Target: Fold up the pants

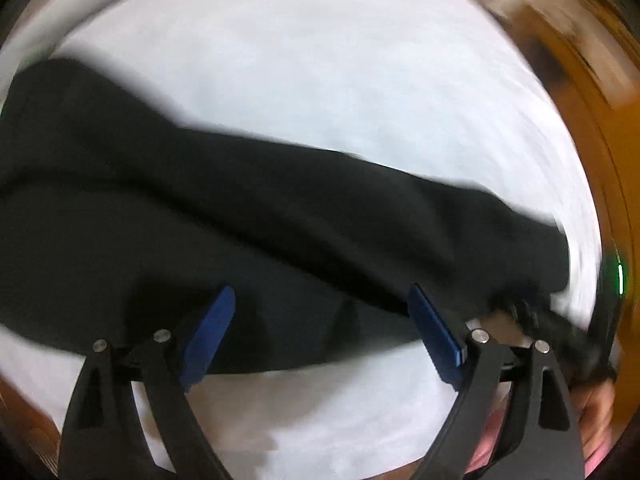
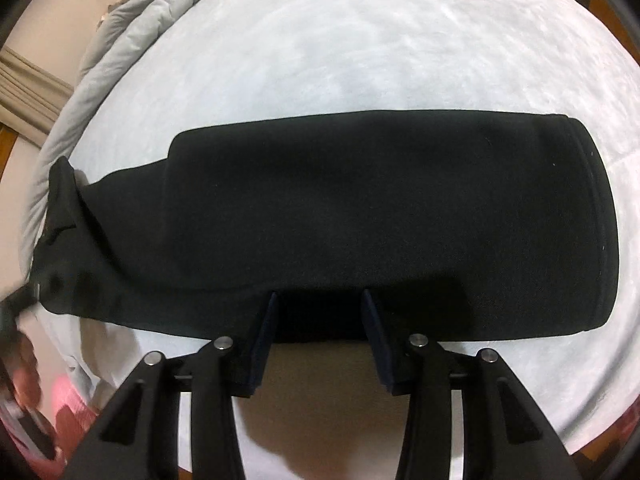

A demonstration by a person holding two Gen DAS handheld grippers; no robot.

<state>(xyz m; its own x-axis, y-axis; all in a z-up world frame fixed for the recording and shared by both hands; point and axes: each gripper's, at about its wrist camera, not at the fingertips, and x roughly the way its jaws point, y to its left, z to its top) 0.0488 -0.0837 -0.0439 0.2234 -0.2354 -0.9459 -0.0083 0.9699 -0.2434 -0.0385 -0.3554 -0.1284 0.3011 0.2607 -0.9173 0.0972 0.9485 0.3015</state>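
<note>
Right wrist view is showing black pants (image 2: 360, 220) lying on a white sheet (image 2: 360, 40) that is covering what looks like a bed. The pants are sitting toward the near edge, running lengthwise across it. They appear to be already doubled leg over leg: one smooth dark panel is ending in a neat stitched band at the right end, while the left end is narrowing into rumpled, partly lifted cloth near the bed's left edge. A grey quilt (image 2: 132, 28) is bunching along the far left edge.

The right gripper (image 2: 318, 300) is hovering at the near long edge of the pants, jaws standing apart, nothing between them; whether the tips are touching fabric I cannot tell.

Left wrist view is blurring heavily. The left gripper (image 1: 320, 296) is sitting over the near edge of the pants, jaws wide apart and empty.

Judgement on progress: the lengthwise fold looks done. What is remaining is the crosswise folding, bringing one end over the other, probably once or twice, and flattening the rumpled left end first. Neither gripper is holding cloth, so the next grasp is not yet made.
</note>
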